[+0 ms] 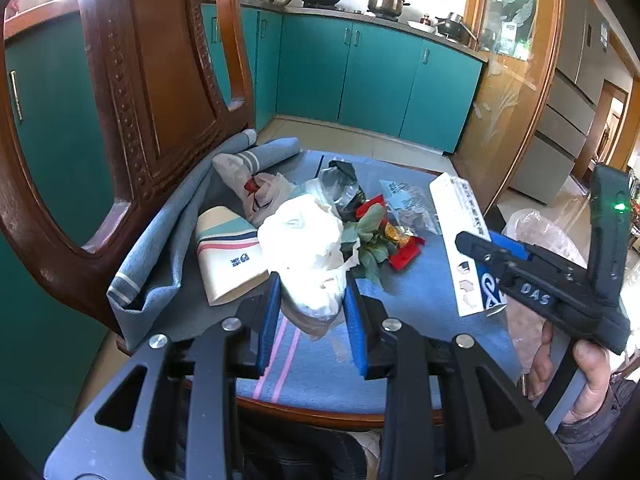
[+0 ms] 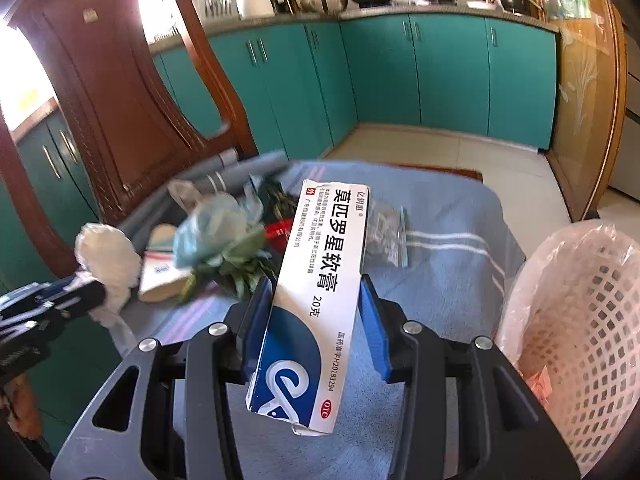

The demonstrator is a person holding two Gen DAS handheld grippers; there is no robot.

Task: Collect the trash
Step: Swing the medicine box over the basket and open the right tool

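Left gripper (image 1: 312, 292) clamped on crumpled white tissue wad (image 1: 304, 248), lifted above chair seat. Right gripper (image 2: 316, 300) clamped on white-blue ointment box (image 2: 316, 292), tilted, torn at near end. Blue striped cloth (image 1: 416, 280) covers seat; wrappers, leaves, paper cup (image 1: 228, 252) clustered by carved chair back (image 1: 152, 80). Lined white basket (image 2: 576, 328) beside seat's right edge, contents unclear. Teal cabinets (image 1: 360, 76) beyond open tiled floor

The far left is being blocked by the carved dark wooden chair back (image 1: 132, 92). The middle of the blue striped cloth (image 2: 440, 280) is being crowded by a heap of wrappers, leaves and crumpled plastic (image 1: 360, 220). Bare cloth is being left free on the right, toward the white plastic-lined mesh basket (image 2: 580, 340).
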